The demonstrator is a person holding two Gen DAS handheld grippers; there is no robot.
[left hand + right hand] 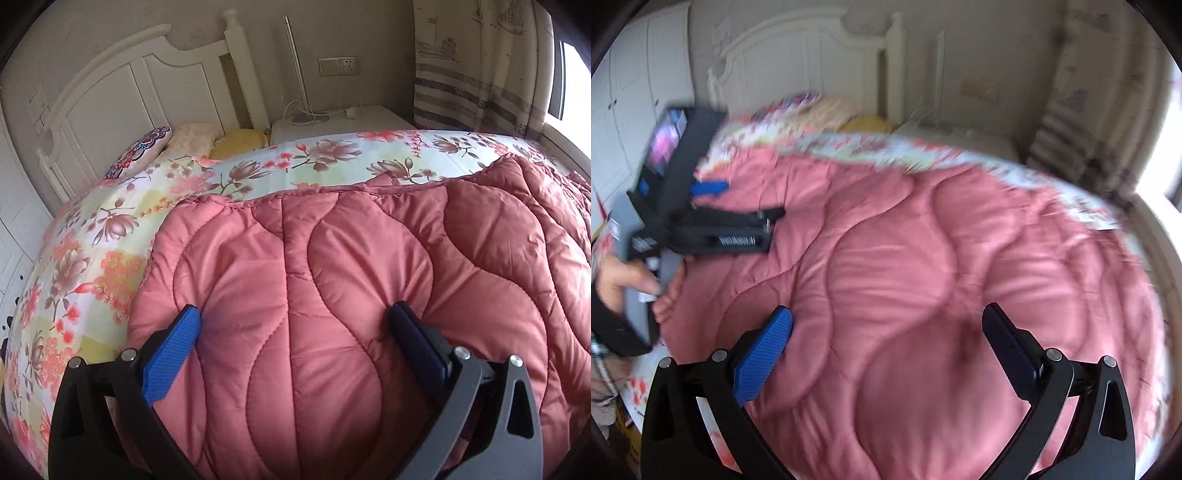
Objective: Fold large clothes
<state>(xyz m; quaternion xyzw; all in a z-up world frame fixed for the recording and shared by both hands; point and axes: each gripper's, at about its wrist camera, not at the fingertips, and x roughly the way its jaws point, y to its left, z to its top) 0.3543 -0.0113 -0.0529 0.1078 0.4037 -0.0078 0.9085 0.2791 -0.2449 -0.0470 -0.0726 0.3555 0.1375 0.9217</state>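
A large pink quilted garment (332, 295) lies spread on the bed. My left gripper (295, 317) is open, its blue pads pressed onto the fabric near the garment's left side. The garment also fills the blurred right wrist view (923, 277). My right gripper (886, 317) is open just over the fabric, holding nothing. The left gripper also shows in the right wrist view (713, 188), held by a hand at the garment's far left edge, its blue finger lying on the fabric.
The bed has a floral sheet (92, 240), with pillows (192, 136) by a white headboard (122, 92). A white nightstand (332, 122) with cables stands behind. A curtain (480, 74) and window are at the right. White wardrobe doors (635, 92) stand at the left.
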